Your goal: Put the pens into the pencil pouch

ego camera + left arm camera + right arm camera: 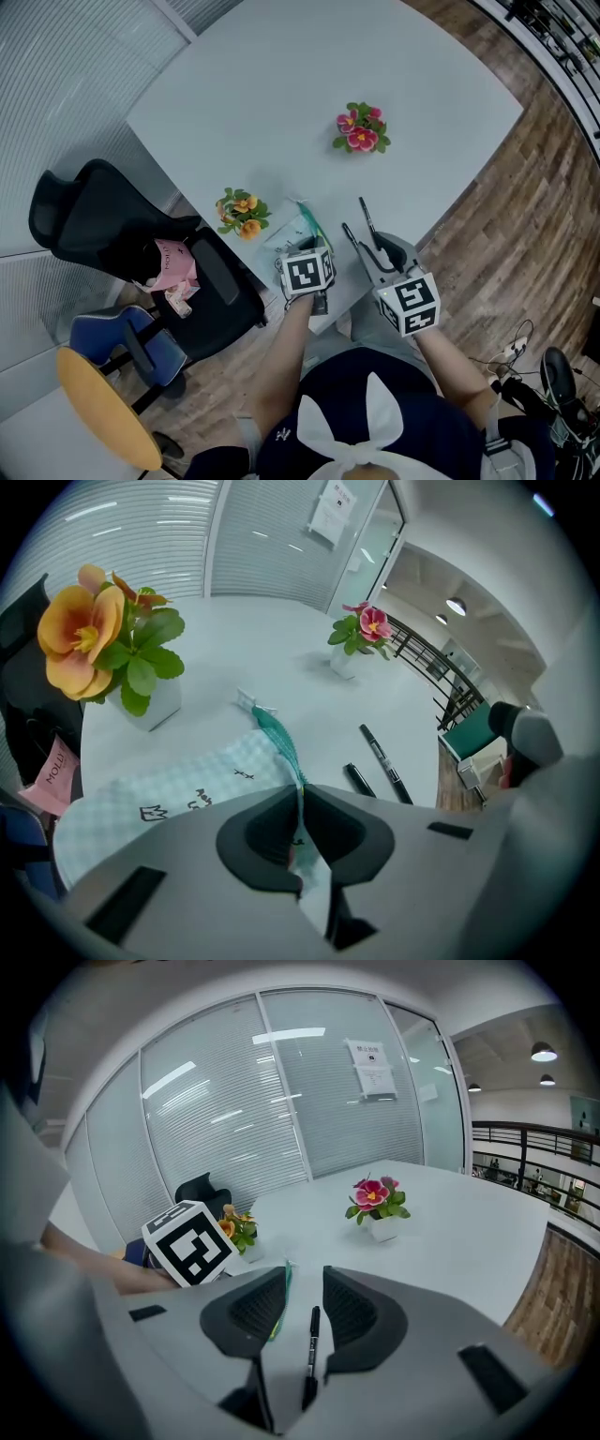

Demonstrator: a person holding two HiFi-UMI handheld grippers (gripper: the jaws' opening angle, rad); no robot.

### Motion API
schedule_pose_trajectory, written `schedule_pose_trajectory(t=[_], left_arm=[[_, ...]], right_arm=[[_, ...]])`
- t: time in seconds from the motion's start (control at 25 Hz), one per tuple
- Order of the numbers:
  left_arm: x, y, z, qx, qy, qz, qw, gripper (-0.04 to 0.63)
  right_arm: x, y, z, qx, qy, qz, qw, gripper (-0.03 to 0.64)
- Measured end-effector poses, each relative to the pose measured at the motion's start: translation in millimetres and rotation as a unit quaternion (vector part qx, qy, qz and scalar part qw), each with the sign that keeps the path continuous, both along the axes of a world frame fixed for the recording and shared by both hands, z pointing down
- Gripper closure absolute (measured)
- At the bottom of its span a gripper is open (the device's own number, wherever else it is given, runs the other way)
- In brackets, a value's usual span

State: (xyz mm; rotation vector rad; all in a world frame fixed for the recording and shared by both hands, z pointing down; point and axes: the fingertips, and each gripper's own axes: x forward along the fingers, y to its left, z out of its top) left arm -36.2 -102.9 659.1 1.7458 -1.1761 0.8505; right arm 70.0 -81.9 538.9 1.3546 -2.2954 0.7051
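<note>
A pale checked pencil pouch (292,232) with a teal zipper (279,742) lies near the white table's front edge. My left gripper (302,247) points steeply down at it, and in the left gripper view the jaws (300,803) are shut on the pouch's (178,785) fabric right at the zipper end. Two black pens (368,223) (352,240) lie just right of the pouch, also seen in the left gripper view as a long pen (380,757) and a shorter one (358,780). My right gripper (373,255) stands open, with one pen (312,1335) lying on the table between its jaws (305,1288), untouched.
An orange flower pot (242,214) stands just left of the pouch, and a pink flower pot (361,129) sits farther back on the table (281,84). A black office chair (103,234) is at the table's left edge. The table's front edge runs right below the grippers.
</note>
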Motion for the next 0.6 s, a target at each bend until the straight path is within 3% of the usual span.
schedule_pose_trajectory(t=[0.6], left_arm=[[-8.6, 4.7, -36.1, 0.029, 0.052, -0.011, 0.9982, 0.565]], right_arm=[[-11.8, 5.1, -1.6, 0.001, 0.001, -0.01, 1.0, 0.489]])
